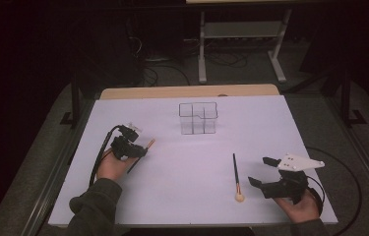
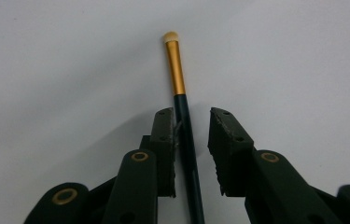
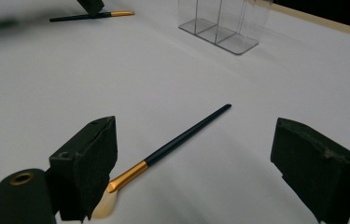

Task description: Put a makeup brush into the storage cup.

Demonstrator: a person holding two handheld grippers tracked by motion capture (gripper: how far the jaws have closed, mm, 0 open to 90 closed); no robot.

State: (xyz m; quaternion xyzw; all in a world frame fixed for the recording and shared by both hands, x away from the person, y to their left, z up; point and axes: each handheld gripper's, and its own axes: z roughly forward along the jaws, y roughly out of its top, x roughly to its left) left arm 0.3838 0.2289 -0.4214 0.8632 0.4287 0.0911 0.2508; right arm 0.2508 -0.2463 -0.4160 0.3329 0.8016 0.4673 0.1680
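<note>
Evidently at the pick-up step, with two slim make-up brushes lying flat on the white tabletop (image 1: 197, 206) and, as a guess, bound for the clear divided organizer (image 1: 198, 118) standing well apart at the far middle. On the left: left gripper (image 1: 135, 150) set low over the left-hand brush (image 2: 182, 93), released rather than clenched. Straddles the dark handle just behind the gold ferrule, touching it with one pad and leaving a plain gap to the other, so grips nothing yet. On the right: right gripper (image 1: 262, 170) spread wide and holding nothing, close beside the right-hand brush (image 1: 235, 174). Looks along that brush from its pale bristle end, with the handle pointing away towards the organizer. Next, probably: squeeze the left pads squarely onto the handle, centring first so as not to roll the thin stick sideways, then lift level. For the right side, slide forward past the bristles, turn to cross the handle rather than run along it, lower almost to the tabletop and close there. Calls for a gentle, well-aimed pinch on such a narrow shaft.
</note>
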